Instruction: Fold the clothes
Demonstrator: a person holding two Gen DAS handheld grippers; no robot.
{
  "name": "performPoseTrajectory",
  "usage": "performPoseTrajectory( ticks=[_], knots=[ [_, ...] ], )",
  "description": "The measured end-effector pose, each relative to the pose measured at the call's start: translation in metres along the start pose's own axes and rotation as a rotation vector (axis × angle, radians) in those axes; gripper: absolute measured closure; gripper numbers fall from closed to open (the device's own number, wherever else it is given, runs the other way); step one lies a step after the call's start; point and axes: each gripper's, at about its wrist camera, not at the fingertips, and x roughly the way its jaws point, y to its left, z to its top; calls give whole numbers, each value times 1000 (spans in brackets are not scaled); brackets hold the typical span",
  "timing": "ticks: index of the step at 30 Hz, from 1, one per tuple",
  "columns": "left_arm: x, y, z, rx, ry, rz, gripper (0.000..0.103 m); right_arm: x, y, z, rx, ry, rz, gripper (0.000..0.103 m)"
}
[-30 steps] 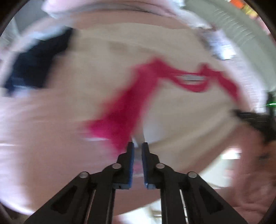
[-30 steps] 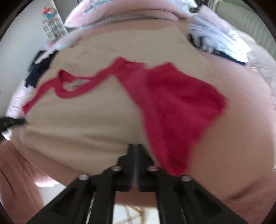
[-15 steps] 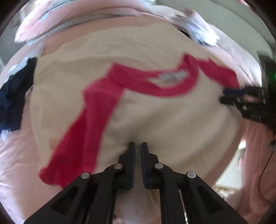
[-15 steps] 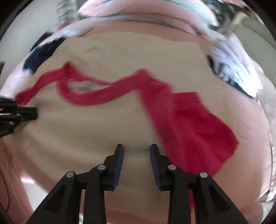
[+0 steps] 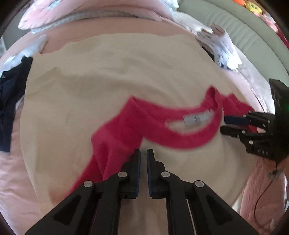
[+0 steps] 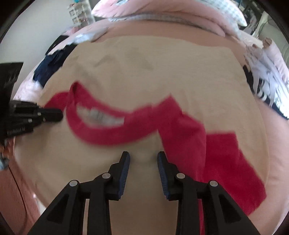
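A cream T-shirt with a red collar and red sleeves lies spread on a pink bed; it also shows in the right wrist view. My left gripper hovers over the shirt just beside its left red sleeve, jaws nearly together with a thin gap, nothing between them. My right gripper is open and empty above the cream cloth, next to the right red sleeve. Each gripper appears at the other view's edge, the right one by the collar and the left one.
Dark navy clothes lie left of the shirt. A striped white and navy pile lies on the right. Pink bedding surrounds the shirt, with pillows at the far end. A grey-green padded headboard curves at upper right.
My right gripper opened and let go of the shirt. Both grippers moved closer to the collar end, and the shirt now lies spread flat.
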Motion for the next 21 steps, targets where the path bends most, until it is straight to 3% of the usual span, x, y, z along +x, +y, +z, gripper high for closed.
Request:
performPoseTrajectory(
  ticks=[2, 5, 8, 9, 10, 12, 16, 21],
  knots=[
    [10, 9, 13, -34, -19, 75, 97, 4, -3, 12, 23, -37, -28, 72],
    [22, 18, 25, -84, 12, 78, 97, 19, -20, 27, 111, -54, -23, 69],
    [-1, 5, 29, -35, -14, 139, 92, 9, -34, 36, 216, -63, 14, 69],
    [-12, -1, 27, -14, -31, 143, 80, 0, -36, 36, 233, -76, 13, 69],
    [-23, -7, 18, -13, -39, 145, 56, -13, -35, 32, 229, -95, 18, 69],
    [-45, -21, -4, -24, -51, 146, 27, -39, -30, 19, 225, -123, 29, 68],
    [-64, -51, -54, -40, -138, 200, 27, -73, -11, -27, 224, -139, 59, 68],
    [-33, -80, -96, -5, -123, 231, 27, -76, 19, -73, 160, -124, 53, 68]
  ],
)
